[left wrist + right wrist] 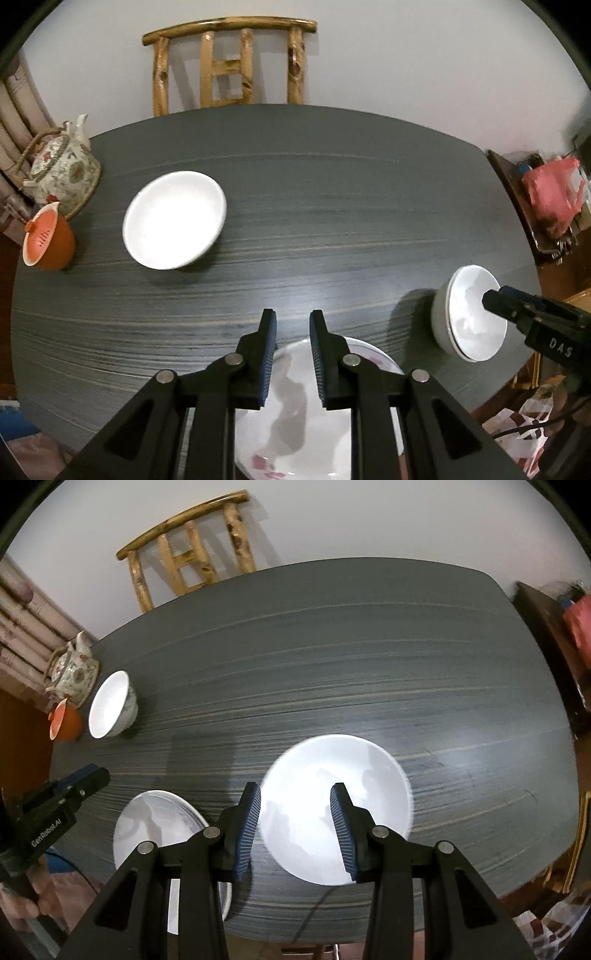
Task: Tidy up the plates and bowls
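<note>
Both grippers' fingers are standing apart, gripping nothing: the left gripper over a flower-printed white plate, the right gripper over a white ceramic bowl on the dark desk. Glazed rims risk slipping from a shallow pinch.

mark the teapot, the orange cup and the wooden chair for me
teapot (61,173), left wrist view, on its flowered belly
orange cup (51,243), left wrist view, on its outer wall
wooden chair (229,27), left wrist view, on the curved top rail
</note>
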The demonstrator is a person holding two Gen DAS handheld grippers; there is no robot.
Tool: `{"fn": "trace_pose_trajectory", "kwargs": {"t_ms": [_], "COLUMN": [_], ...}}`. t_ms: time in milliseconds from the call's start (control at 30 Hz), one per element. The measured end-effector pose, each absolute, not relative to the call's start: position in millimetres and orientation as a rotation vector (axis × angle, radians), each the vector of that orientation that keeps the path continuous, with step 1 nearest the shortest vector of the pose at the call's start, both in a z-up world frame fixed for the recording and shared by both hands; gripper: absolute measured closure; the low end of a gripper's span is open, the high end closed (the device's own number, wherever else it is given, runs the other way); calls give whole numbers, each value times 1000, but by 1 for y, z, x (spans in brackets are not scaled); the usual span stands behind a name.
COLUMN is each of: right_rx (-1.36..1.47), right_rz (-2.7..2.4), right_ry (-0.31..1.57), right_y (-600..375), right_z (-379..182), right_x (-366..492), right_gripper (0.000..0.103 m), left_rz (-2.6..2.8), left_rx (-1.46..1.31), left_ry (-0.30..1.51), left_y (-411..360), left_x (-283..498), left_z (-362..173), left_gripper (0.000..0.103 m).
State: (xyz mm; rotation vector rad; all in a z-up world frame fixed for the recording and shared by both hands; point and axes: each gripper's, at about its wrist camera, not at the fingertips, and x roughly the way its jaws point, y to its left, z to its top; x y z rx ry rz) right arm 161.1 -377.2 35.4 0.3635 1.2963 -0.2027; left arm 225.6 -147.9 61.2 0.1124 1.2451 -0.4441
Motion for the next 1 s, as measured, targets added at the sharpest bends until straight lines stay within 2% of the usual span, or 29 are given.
{"fn": "trace_pose_trajectory", "kwargs": {"t_ms": [633, 1000], "right_rx": [347, 340], "right_rz": [26, 135], "right_ry": [1270, 1310], "right_y": [-296, -236], "right_z": [39, 17], "right_x": [237, 304], "right_gripper": [66, 66], "left_rz": [-292, -253], "left_rx": [-96, -205], "left_ry": [1252, 1340], "left_y": [-27, 4], "left_x": [297, 342], "left_z": [58, 19], "left_gripper": [84, 84]}}
